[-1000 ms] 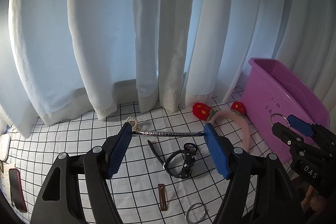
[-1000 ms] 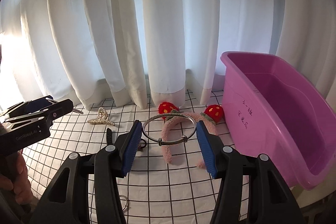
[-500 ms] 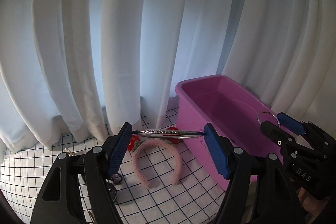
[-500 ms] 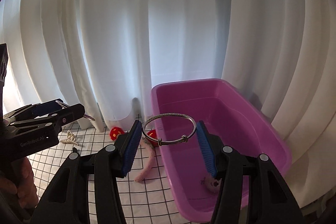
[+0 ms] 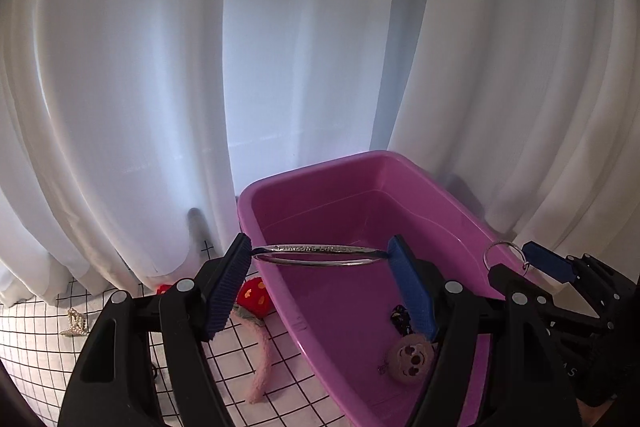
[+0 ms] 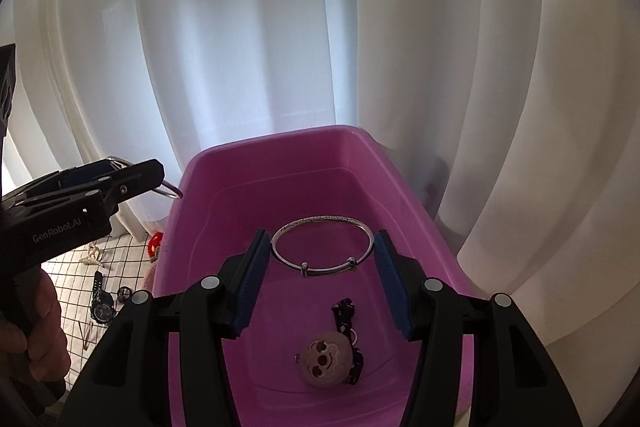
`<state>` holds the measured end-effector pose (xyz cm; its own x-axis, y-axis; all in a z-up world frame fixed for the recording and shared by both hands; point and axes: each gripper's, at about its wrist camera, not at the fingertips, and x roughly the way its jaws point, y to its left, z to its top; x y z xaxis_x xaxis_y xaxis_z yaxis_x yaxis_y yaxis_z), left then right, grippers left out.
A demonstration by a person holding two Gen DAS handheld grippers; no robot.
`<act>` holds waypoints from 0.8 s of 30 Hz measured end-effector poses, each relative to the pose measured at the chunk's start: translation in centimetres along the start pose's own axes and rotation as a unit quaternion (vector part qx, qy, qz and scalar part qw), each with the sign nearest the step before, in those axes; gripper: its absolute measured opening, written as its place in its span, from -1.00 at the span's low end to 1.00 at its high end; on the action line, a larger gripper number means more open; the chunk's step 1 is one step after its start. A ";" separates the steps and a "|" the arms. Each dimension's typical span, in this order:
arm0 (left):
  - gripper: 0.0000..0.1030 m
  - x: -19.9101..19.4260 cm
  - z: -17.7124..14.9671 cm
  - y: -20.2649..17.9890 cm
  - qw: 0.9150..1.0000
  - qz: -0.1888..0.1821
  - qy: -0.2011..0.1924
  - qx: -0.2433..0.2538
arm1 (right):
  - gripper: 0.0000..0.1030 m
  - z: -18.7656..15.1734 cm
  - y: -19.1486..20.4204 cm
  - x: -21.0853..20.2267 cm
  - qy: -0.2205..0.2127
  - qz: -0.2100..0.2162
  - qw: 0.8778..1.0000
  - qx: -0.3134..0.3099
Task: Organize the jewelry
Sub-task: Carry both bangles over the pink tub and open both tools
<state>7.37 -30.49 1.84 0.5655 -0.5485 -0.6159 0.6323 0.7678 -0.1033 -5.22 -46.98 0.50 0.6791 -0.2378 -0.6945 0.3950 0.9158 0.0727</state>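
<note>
My left gripper (image 5: 320,253) is shut on a silver bangle (image 5: 316,254) seen edge-on, held above the purple tub (image 5: 256,193). My right gripper (image 6: 322,247) is shut on a second silver bangle (image 6: 322,245) with two sliding beads, also above the tub (image 6: 188,167). In the tub lie a round plush face charm (image 6: 325,359) and a dark beaded strap (image 6: 342,311). The right gripper with its bangle also shows in the left wrist view (image 5: 516,259); the left gripper shows in the right wrist view (image 6: 156,179).
White curtains hang close behind the tub. On the checked cloth (image 5: 32,347) left of the tub lie a pink headband with red strawberries (image 5: 260,351), a small tiara (image 5: 74,323), a black watch (image 6: 100,303) and a hair clip (image 6: 86,333).
Both grippers have swung right and risen from above the checked cloth to above the purple tub, each still holding its bangle.
</note>
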 end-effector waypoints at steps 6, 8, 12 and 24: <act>0.33 4.4 0.6 -1.6 0.999 0.026 0.045 -0.005 | 0.01 -0.7 -1.6 4.0 0.071 0.024 0.997 0.008; 0.33 5.7 0.8 -1.8 0.998 0.030 0.061 -0.009 | 0.01 -0.9 -1.8 4.7 0.089 0.028 0.996 0.006; 0.33 7.6 1.2 -2.2 0.996 0.029 0.089 -0.013 | 0.01 -1.4 -2.0 6.0 0.116 0.038 0.993 0.003; 0.42 10.4 0.8 -2.1 0.989 0.037 0.137 -0.030 | 0.02 -1.8 -2.5 7.7 0.149 0.048 0.988 0.004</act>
<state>12.31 -38.10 -3.67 0.4388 -0.3852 -0.8118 0.5566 0.8258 -0.0910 -2.05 -50.54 -6.32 0.5028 -0.0424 -0.8634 0.3431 0.9265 0.1543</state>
